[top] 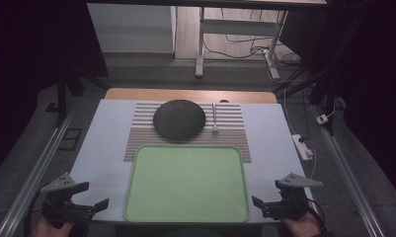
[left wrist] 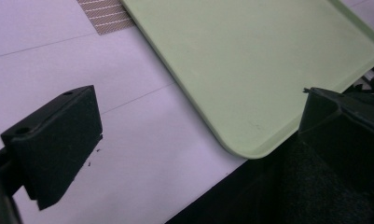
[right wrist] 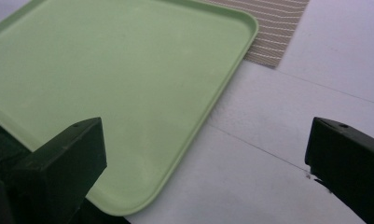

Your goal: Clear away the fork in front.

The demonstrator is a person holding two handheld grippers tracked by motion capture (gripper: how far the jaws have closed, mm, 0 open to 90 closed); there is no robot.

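Note:
A light green tray (top: 136, 197) lies empty at the table's near edge, seen close up as the tray (left wrist: 250, 140) and the tray (right wrist: 194, 126) in the gripper views. Behind it a dark round plate (top: 179, 119) rests on a striped mat (top: 235, 138), with a silver fork (top: 215, 118) just right of it. My left gripper (top: 94, 200) hovers open by the tray's near left corner. My right gripper (top: 257, 200) is open by the near right corner. Nothing sits between either pair of jaws, as the left gripper (left wrist: 194, 121) and right gripper (right wrist: 205, 158) views show.
The white table top (top: 106, 143) ends just under the grippers. A white power strip (top: 302, 146) hangs at the right edge. Metal rails (top: 32, 173) run along both sides, and desk legs with cables (top: 240, 49) stand on the floor beyond.

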